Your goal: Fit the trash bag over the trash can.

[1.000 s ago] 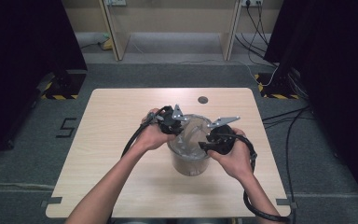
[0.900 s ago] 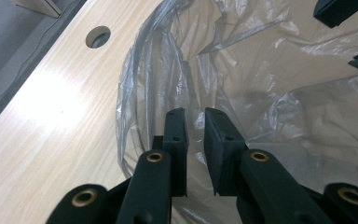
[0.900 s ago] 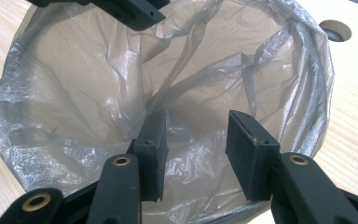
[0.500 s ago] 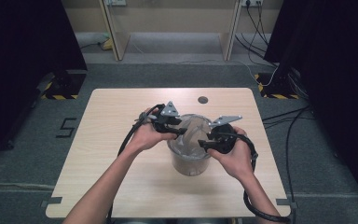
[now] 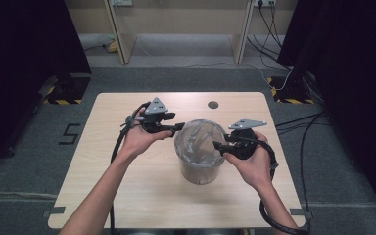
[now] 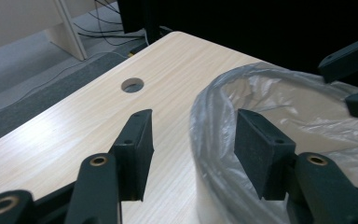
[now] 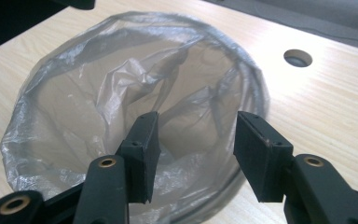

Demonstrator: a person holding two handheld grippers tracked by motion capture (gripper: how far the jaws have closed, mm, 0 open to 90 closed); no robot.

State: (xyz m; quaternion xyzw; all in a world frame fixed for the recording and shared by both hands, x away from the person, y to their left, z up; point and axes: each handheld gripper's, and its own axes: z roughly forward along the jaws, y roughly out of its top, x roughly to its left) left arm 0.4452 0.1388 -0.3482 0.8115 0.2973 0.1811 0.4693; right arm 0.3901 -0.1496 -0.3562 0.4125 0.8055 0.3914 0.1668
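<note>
Your bin (image 5: 199,161) stands mid-worktop (image 5: 127,196), lined with a clear plastic bag (image 5: 198,142). Your left gripper (image 5: 178,128) sits at its left rim, jaws just opened wide with the bag's rolled edge between them, untouched. Your right gripper (image 5: 216,145) hangs over the right rim, jaws also just widened, gripping nothing. A cable hole (image 5: 213,105) lies on the far side. The right gripper view looks down into the crumpled bag (image 7: 135,93).

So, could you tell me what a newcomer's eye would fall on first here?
Mid-table stands a bin lined with a crinkled clear plastic bag folded over its rim. The left gripper and right gripper flank it at the rim, jaws open, having just been opening. Behind it, a round hole marks the wooden table.
</note>
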